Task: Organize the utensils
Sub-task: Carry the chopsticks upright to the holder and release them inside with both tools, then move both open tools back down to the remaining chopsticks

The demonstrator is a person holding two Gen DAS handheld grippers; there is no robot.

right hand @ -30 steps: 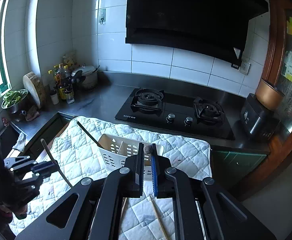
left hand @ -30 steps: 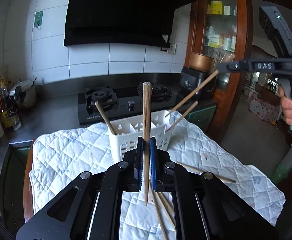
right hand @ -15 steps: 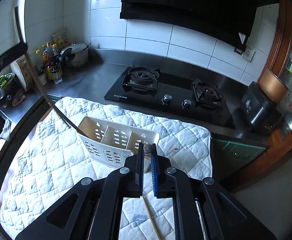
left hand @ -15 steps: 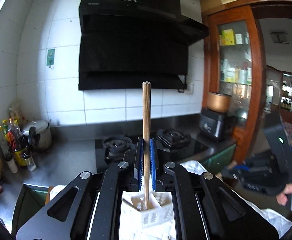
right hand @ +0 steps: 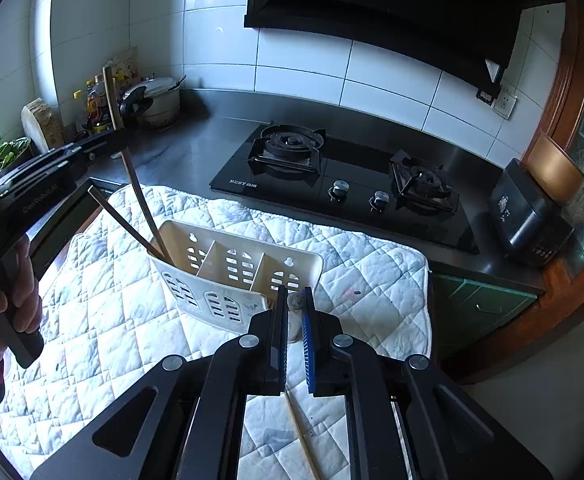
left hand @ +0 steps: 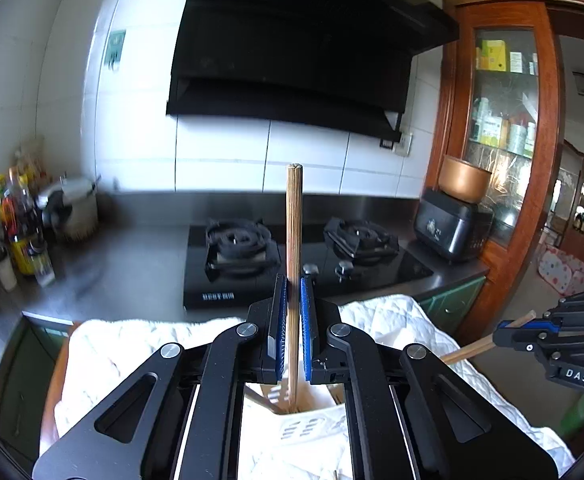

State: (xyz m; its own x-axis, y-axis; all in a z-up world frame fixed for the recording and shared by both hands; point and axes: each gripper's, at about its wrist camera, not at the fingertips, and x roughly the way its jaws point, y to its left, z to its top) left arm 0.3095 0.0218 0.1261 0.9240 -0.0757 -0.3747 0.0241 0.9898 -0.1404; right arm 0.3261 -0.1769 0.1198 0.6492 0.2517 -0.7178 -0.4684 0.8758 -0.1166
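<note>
While the left gripper (left hand: pixel 293 320) pinches one chopstick (left hand: pixel 293 264) upright, its tip sits in the white basket's (right hand: pixel 228 276) left end slot. Over the quilted cloth (right hand: pixel 104 320), the right gripper (right hand: pixel 295 332) squeezes another stick (right hand: pixel 296 302) — end-on.

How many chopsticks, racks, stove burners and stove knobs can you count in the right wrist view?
chopsticks: 4
rack: 1
burners: 2
knobs: 2
total: 9
</note>
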